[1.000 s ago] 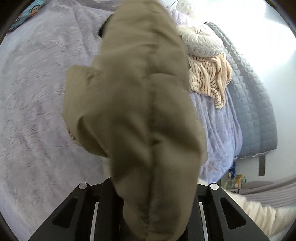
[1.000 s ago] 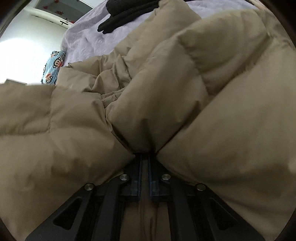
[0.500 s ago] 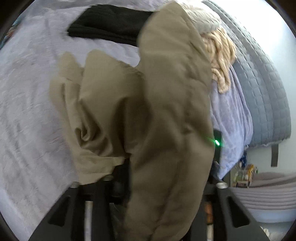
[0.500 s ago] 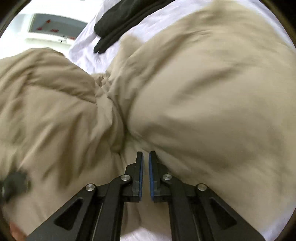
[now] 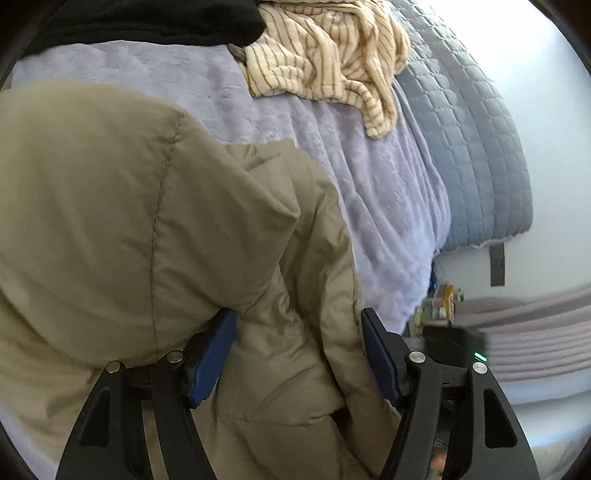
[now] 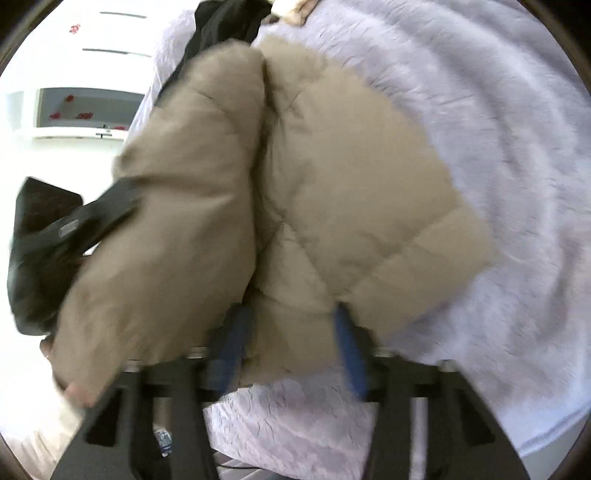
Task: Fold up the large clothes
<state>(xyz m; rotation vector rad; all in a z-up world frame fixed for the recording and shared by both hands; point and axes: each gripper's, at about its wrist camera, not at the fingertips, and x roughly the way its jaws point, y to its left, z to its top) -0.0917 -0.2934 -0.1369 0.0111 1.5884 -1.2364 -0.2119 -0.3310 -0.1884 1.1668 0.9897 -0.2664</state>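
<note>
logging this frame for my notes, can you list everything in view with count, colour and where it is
puffer jacket: one, tan, lying bunched on the bed between both grippers' fingers
blanket: one, lilac, plush, covering the bed under the jacket
striped garment: one, cream with dark stripes, crumpled at the far side of the bed
black clothing: one pile, black, far side of the bed beside the striped garment
quilt: one, grey-blue, draped over the bed's edge
left gripper: one, black with blue pads, jaws apart around jacket fabric
right gripper: one, black with blue pads, blurred, jaws apart around jacket fabric
</note>
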